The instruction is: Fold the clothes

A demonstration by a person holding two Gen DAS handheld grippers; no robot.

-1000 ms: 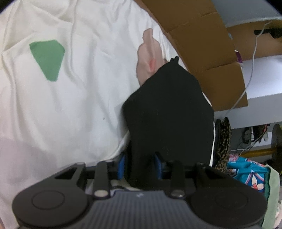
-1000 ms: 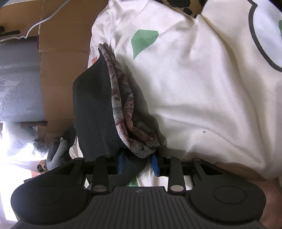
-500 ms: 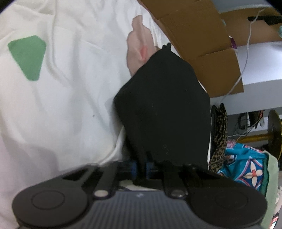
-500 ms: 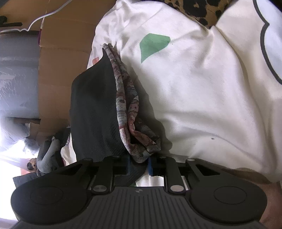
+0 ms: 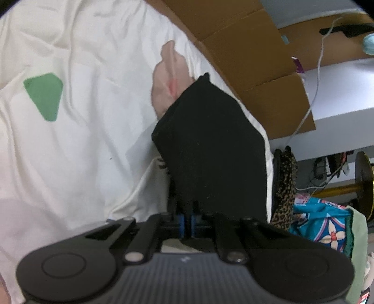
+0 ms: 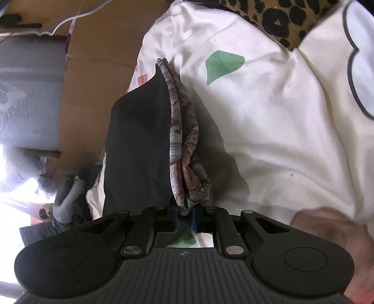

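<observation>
A folded black garment (image 5: 210,145) lies on a white sheet (image 5: 81,140) printed with green patches. My left gripper (image 5: 188,218) is shut on the garment's near edge, blue pads pinching the black cloth. In the right wrist view the same garment (image 6: 140,145) shows a red-and-grey patterned layer (image 6: 184,131) along its right side. My right gripper (image 6: 185,216) has its jaws closing, and the pads press on the bunched patterned and black cloth between them. The near end of the garment is raised off the sheet (image 6: 280,117).
Brown cardboard (image 5: 245,46) borders the sheet on the far side, with a white cable (image 5: 315,93) over it. Leopard-print cloth (image 6: 275,16) and blue floral cloth (image 5: 322,224) lie at the sheet's edges. Part of a hand (image 6: 327,229) shows at lower right.
Both grippers have closed from open onto the garment's near edge. Both have risen a little, lifting that edge off the sheet.
</observation>
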